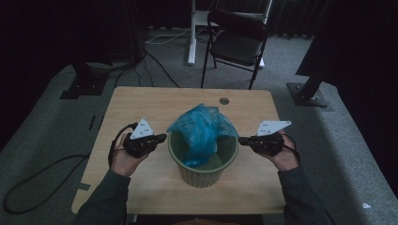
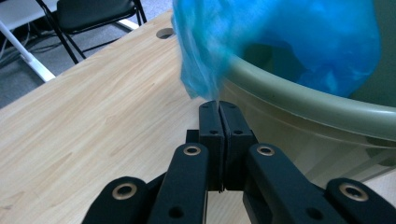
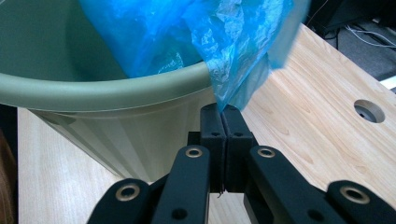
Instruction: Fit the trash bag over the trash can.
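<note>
Left gripper point(image 1: 162, 138), held in the person's left hand point(image 1: 123, 157), lies just left of the green bin point(image 1: 202, 176); in the left gripper view its jaws stand pressed together, with the lower edge of the blue plastic bag point(image 2: 280, 42) pinched at their tips beside the bin's rim. Right gripper point(image 1: 241, 139), held in the right hand point(image 1: 285, 158), lies just right of the bin; in the right gripper view its jaws are likewise closed, clamped on a hanging corner of the bag just outside the rim. The bag sits partly inside the bin, bunched above its mouth and draped over both sides. The bin stands upright near the middle of the wooden table point(image 1: 141, 103). A black folding chair point(image 1: 237, 40) stands beyond the table's far edge.
</note>
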{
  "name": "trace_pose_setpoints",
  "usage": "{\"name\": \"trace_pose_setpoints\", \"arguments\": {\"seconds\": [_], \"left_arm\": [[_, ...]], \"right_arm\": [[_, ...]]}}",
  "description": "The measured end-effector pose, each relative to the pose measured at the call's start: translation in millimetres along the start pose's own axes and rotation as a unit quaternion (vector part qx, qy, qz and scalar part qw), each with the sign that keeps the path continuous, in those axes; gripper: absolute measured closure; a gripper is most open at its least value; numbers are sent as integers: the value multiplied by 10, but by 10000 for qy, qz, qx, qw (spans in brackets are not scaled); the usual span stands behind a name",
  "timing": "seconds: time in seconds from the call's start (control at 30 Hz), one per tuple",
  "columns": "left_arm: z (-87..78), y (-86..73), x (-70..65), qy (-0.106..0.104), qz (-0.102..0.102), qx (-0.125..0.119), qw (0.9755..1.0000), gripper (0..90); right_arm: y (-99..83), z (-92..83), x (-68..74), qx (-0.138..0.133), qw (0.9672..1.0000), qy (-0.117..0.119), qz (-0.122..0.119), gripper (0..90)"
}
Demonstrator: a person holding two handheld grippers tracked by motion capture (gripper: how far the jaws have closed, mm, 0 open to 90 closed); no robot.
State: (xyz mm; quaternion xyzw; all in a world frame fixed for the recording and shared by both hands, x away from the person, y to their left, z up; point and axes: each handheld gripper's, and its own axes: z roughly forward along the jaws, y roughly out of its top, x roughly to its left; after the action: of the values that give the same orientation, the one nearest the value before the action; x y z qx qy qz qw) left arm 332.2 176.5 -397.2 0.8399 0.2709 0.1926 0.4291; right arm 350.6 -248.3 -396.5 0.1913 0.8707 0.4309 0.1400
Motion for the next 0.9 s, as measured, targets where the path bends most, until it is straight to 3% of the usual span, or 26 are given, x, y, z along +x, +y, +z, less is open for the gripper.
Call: {"name": "trace_pose_setpoints", "arguments": {"seconds": [0.27, 0.57, 0.9], "left_arm": [[21, 12, -72, -100, 80, 1, 9999, 882], [-1, -4, -100, -222, 38, -46, 9997, 854], [25, 2, -112, -236, -30, -63, 9997, 847]], "right_arm": [[30, 49, 44, 21, 9999, 105, -58, 883], [37, 31, 62, -21, 9998, 214, -41, 852], [53, 39, 44, -24, 9999, 137, -1, 836]]}}
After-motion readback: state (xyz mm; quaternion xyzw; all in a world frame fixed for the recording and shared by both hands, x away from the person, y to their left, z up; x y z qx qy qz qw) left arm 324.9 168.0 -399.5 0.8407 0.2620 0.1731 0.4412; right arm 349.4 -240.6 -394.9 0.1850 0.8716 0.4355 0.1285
